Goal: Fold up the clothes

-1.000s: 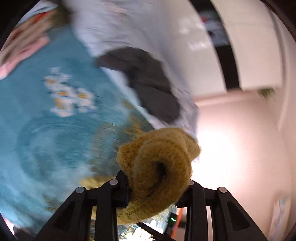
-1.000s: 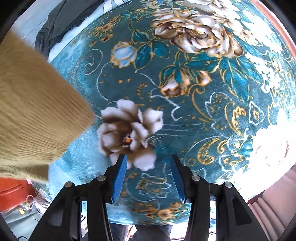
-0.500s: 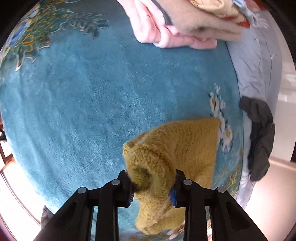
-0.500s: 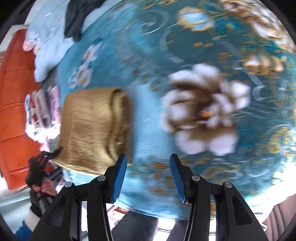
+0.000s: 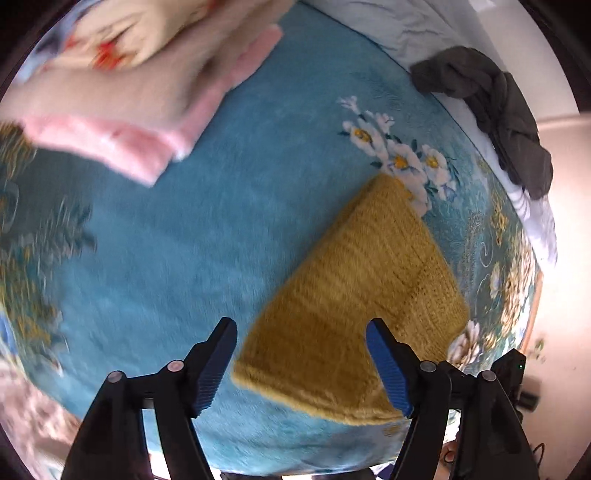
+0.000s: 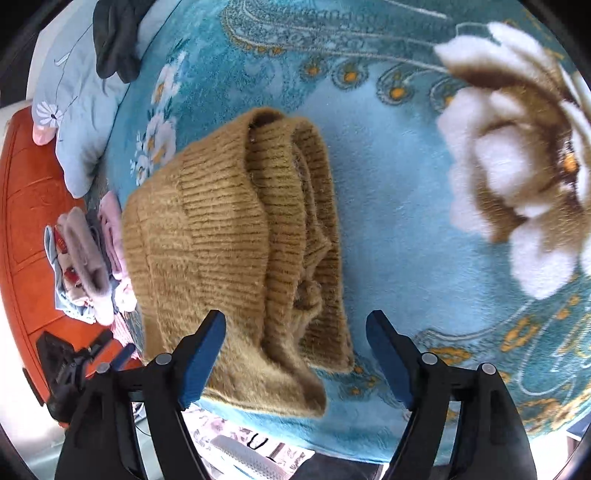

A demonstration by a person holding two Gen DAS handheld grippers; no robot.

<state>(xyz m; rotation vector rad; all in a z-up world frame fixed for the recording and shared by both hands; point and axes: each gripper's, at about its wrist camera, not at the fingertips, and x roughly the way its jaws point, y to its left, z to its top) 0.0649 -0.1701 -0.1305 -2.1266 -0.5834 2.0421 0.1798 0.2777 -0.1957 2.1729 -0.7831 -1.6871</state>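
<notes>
My left gripper (image 5: 301,363) stands wide, jaws well apart and holding nothing; the near edge of the mustard knit sweater (image 5: 364,306) shows between its blue pads (image 5: 388,373), though whether either pad touches the knit I cannot tell; the sweater lies folded on the teal floral blanket (image 5: 207,236), narrowing toward its far end beside a cluster of white printed flowers (image 5: 399,155). My right gripper (image 6: 295,356) is likewise wide and holds nothing; its pads (image 6: 201,356) flank the near end of the same sweater (image 6: 229,251), which from this side shows stacked, rolled layers of ribbed knit along its right edge; the near corner reaches the blanket's (image 6: 399,206) edge.

Farther out in the left view, a stack of folded clothes (image 5: 122,96), pink and cream with a red print, rests on the blanket at upper left, well apart from the sweater and blurred; a dark grey garment (image 5: 495,110) lies crumpled at upper right on a pale blue sheet (image 5: 391,29) beyond the blanket.

In the right view, the folded stack (image 6: 88,266) sits to the left of the sweater; the left gripper (image 6: 79,363) appears dark below it; an orange-red panel (image 6: 26,206) lies beyond; the grey garment (image 6: 114,40) sits on the pale sheet (image 6: 74,110) at the top left; a large white and brown printed flower (image 6: 517,177) fills the blanket at right.
</notes>
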